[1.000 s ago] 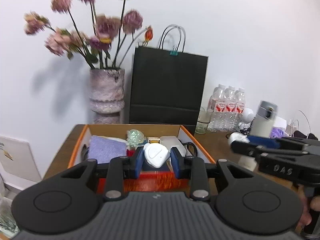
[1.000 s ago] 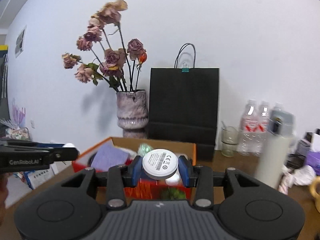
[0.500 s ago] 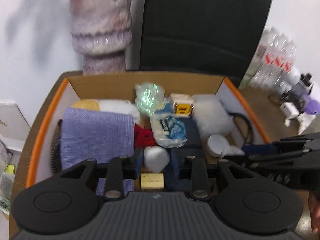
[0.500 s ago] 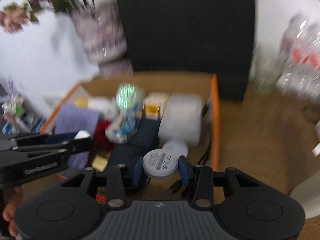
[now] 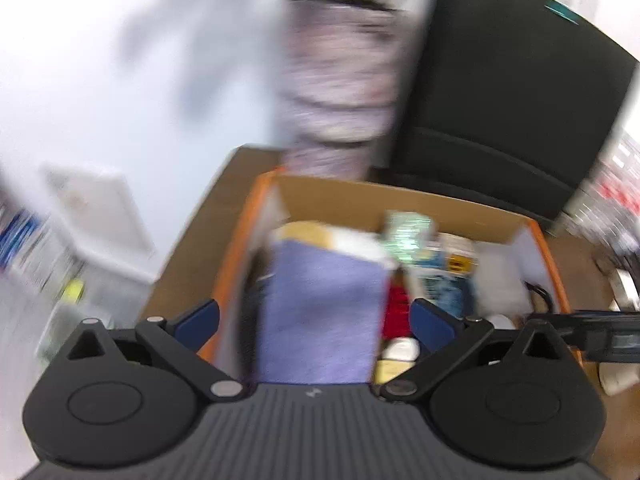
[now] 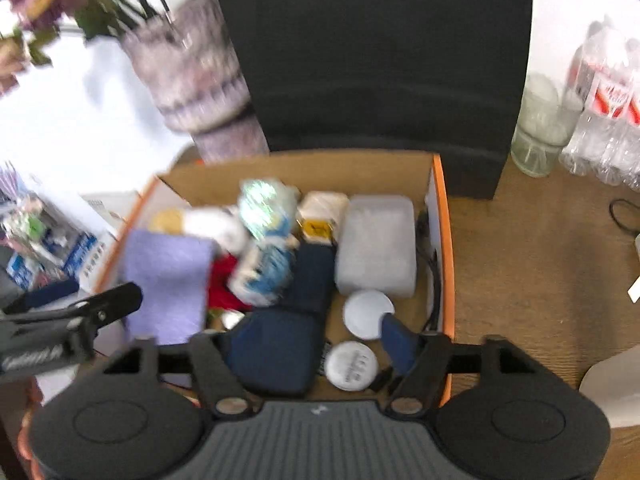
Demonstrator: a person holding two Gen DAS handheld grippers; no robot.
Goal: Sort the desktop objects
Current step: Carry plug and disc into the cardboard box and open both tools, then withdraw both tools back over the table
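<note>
The box (image 6: 446,240), mid-frame on the surface (image 6: 532,280), already holds many items, including a white disc (image 6: 351,365) at lower centre. Both the left hand-held gripper (image 5: 314,318) and right hand-held gripper (image 6: 320,344) are opening with nothing clamped; bottles (image 6: 608,120) at upper right look unsorted.

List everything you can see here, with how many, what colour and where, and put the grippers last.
Cardboard box: one, brown with orange rim, on the table.
Cloth: one, lilac, left in box.
Round discs: two, white, near right corner of box.
Foam block: one, pale grey, right in box.
Paper bag: one, black, behind box.
Vase: one, mottled purple, left of bag.
Water bottles: several, clear, far right.
Table: one, brown wood.
Left gripper: jaws opening, nothing between them.
Right gripper: jaws opening, disc lying below them.
</note>
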